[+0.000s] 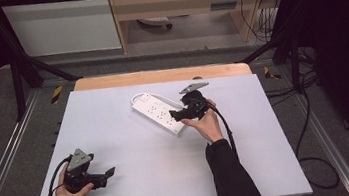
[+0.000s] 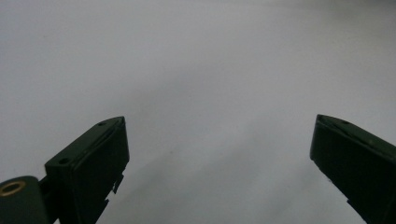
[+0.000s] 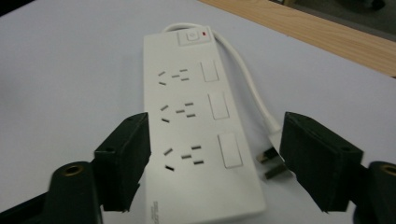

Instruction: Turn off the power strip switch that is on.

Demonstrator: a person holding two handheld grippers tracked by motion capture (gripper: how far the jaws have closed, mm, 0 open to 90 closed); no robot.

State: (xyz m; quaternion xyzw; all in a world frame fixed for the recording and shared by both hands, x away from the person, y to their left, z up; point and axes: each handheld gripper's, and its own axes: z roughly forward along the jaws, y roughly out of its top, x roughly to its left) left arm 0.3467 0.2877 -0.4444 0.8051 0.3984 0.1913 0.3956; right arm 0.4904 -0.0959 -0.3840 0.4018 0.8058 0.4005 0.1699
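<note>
A white power strip (image 1: 160,114) lies slanted on the white table top (image 1: 137,178), a little beyond its middle. Seen from the right gripper view, the power strip (image 3: 196,126) has three socket rows, three rocker switches and a main button with a red light at its far end. Its white cable curls back to a plug (image 3: 271,161) lying beside the strip. My right gripper (image 1: 177,115) hovers over the strip's near end, jaws apart, touching nothing; in its own view the right gripper (image 3: 217,123) straddles the strip. My left gripper (image 1: 110,173) rests open near the front left, and in its own view the left gripper (image 2: 219,123) faces bare table.
A wooden board edge (image 1: 160,76) runs along the table's far side. Black frame bars (image 1: 18,72) and loose cables (image 1: 310,111) stand beyond the table's edges. The right gripper's own cable trails along the person's right forearm (image 1: 232,171).
</note>
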